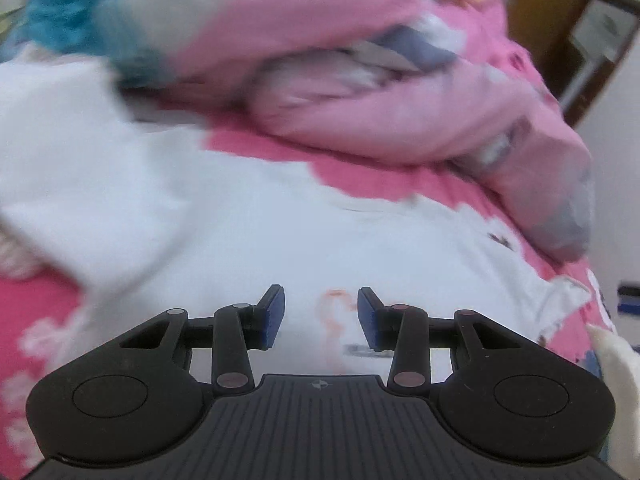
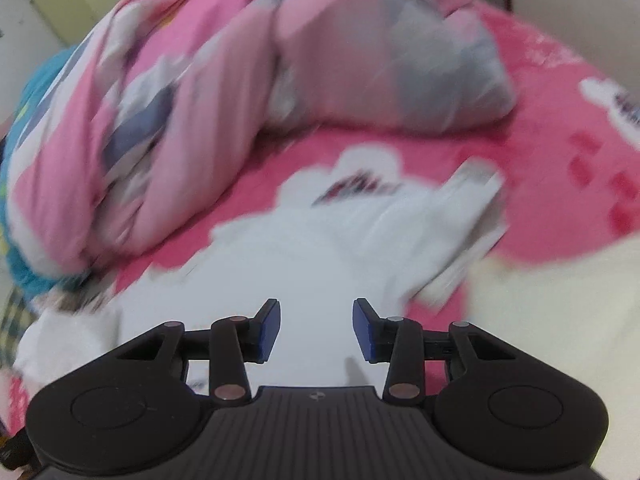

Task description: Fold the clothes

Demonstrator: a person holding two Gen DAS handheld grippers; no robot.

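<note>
Blue-padded, the left tool (image 1: 321, 316) and right tool (image 2: 316, 330) are both hanging released, nothing between their fingers, above a white shirt (image 1: 280, 240) that is lying spread on the pink bed sheet (image 2: 552, 184). Beyond it, a pink quilt (image 2: 224, 92) is lying bunched.

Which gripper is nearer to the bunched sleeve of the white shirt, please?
Right. The right gripper sits just below and left of the bunched sleeve; the left gripper is over the shirt's printed chest, with that sleeve not identifiable in its view.
</note>
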